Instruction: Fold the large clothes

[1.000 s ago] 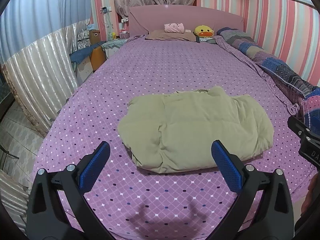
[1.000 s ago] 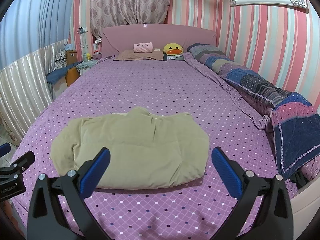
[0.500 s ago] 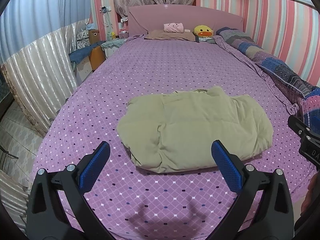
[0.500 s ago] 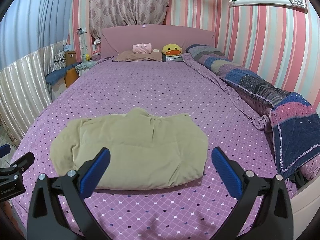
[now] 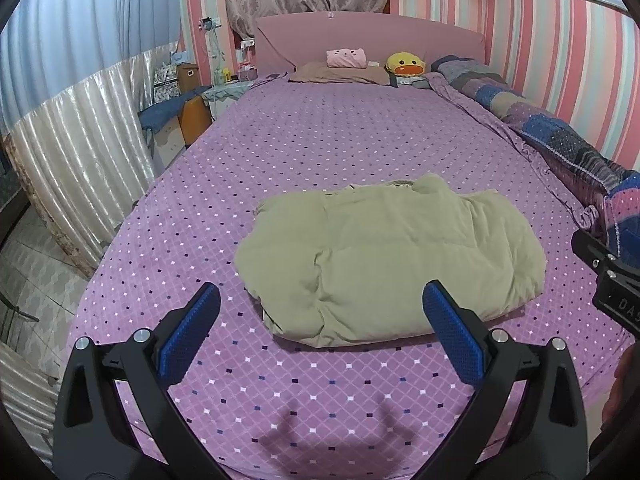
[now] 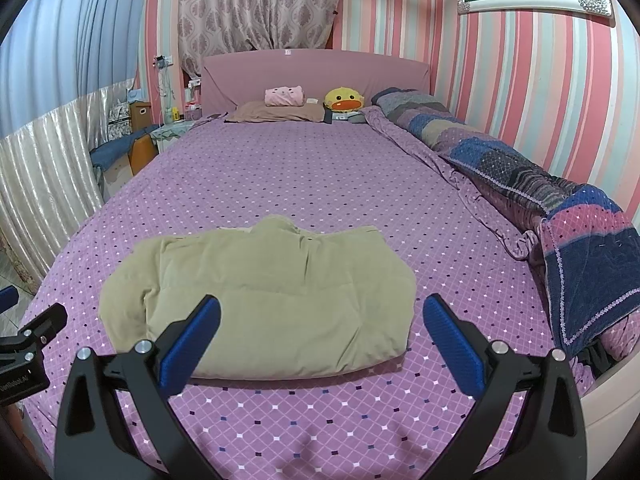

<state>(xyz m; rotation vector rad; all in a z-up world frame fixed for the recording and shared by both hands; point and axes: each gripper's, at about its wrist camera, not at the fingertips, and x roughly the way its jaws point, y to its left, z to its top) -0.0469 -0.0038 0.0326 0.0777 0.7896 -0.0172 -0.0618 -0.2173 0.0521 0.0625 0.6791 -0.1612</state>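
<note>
A padded olive-beige jacket (image 5: 388, 256) lies folded into a thick rectangle on the purple dotted bedspread (image 5: 340, 140), near the foot of the bed. It also shows in the right wrist view (image 6: 264, 296). My left gripper (image 5: 320, 324) is open and empty, held above the bedspread just in front of the jacket's near left part. My right gripper (image 6: 320, 336) is open and empty, in front of the jacket's near right edge. Neither gripper touches the jacket.
A patchwork quilt (image 6: 540, 200) is bunched along the bed's right side. Pillows and a yellow duck plush (image 6: 344, 100) sit by the pink headboard. A curtain (image 5: 72, 152) and bedside clutter (image 5: 180, 108) stand to the left. The bed's foot edge is just below the grippers.
Both views have shifted very slightly; the jacket lies as before and both grippers stay open.
</note>
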